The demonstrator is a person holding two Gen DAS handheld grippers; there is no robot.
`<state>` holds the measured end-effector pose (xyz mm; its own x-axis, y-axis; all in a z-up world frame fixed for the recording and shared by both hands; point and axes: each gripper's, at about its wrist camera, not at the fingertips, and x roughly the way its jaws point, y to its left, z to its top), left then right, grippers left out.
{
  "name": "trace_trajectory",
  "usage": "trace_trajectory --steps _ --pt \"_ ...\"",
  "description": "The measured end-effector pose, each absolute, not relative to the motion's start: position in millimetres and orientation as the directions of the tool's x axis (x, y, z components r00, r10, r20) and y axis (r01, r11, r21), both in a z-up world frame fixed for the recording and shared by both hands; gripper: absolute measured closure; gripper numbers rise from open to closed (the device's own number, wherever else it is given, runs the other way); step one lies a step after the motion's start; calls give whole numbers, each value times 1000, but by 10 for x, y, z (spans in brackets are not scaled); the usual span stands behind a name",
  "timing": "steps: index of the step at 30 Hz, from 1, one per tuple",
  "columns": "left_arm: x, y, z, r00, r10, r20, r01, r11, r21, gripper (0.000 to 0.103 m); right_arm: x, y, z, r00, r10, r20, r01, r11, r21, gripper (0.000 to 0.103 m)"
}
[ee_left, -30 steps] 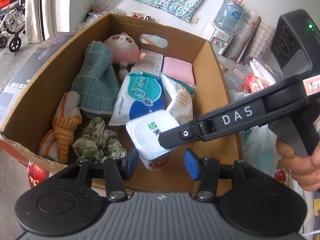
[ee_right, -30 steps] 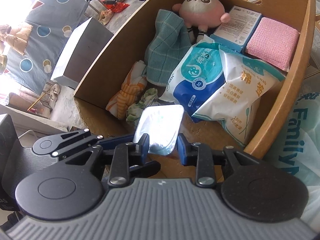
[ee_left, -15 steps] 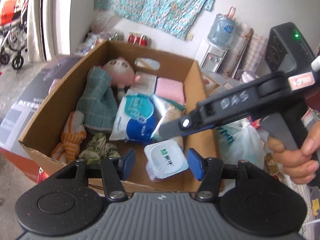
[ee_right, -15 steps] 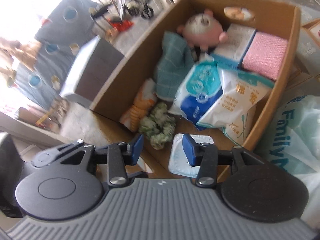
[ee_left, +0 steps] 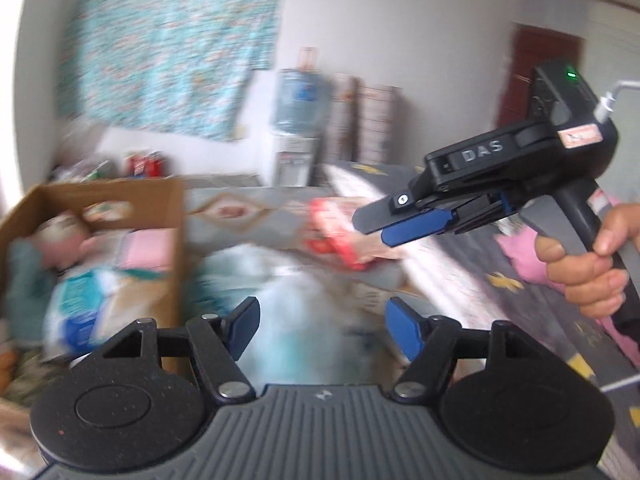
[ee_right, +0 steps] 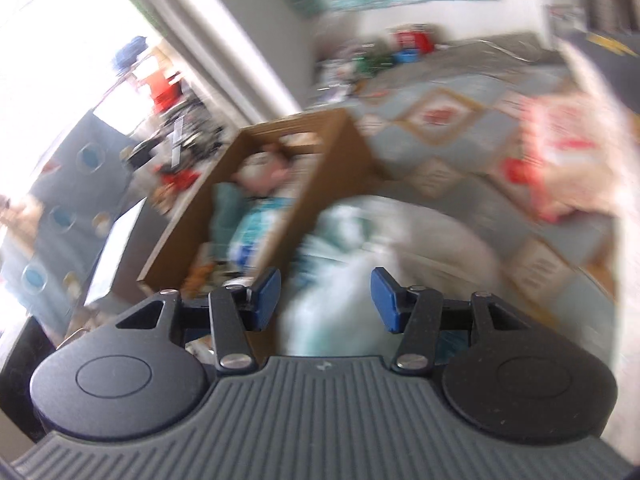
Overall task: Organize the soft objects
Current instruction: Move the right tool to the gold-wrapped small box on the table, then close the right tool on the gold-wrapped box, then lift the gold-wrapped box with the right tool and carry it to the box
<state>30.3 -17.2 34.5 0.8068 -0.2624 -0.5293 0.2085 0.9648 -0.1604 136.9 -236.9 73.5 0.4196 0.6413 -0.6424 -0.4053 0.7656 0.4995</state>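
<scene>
The cardboard box [ee_left: 100, 192] sits at the left, blurred by motion. In it I make out a pink plush toy [ee_left: 60, 236], a teal towel [ee_left: 24, 280], a pink cloth [ee_left: 148, 248] and a blue-and-white tissue pack [ee_left: 76, 304]. My left gripper [ee_left: 322, 330] hangs to the right of the box over a pale plastic bag [ee_left: 296, 320], its jaws opening with nothing between them. A hand [ee_left: 580, 264] holds my right gripper [ee_left: 384, 228] high at the right. In its own view the right gripper [ee_right: 326, 298] is opening and empty, the box [ee_right: 320, 184] up and left of it.
A red-and-pink package [ee_left: 340, 236] lies on a patterned cover [ee_left: 240, 212] beyond the bag. A water dispenser [ee_left: 300, 120] stands against the back wall under a floral cloth [ee_left: 168, 48]. A dark box [ee_right: 80, 184] stands left of the cardboard box.
The right gripper let go of the white wipes pack, which dropped into the box's near corner. Both grippers then swung up and right, away from the box, with jaws spreading wider.
</scene>
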Motion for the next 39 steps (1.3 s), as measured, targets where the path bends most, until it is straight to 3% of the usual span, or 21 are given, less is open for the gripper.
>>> trace_trajectory --steps 9,14,20,27,29,39 --pt "649 -1278 -204 786 -268 -557 339 940 27 34 1516 -3213 12 405 572 -713 -239 819 521 54" --pt "866 -1475 -508 742 -285 -607 353 936 -7 44 1735 -3261 -329 348 566 -747 -214 824 524 57" --pt "1126 -1649 -750 699 -272 -661 365 931 2 46 1971 -3247 -658 290 559 -777 -195 829 524 65" --pt "1319 -1801 -1015 631 -212 -747 349 937 29 46 2054 -3183 -849 250 561 -789 -210 827 521 66" --pt "1365 -1788 -1061 616 -211 -759 335 942 10 51 2042 -3176 -858 249 567 -785 -215 823 526 67" --pt "1225 -1732 -916 639 -235 -733 325 945 -19 53 1780 -3226 -625 308 586 -750 -193 810 553 68"
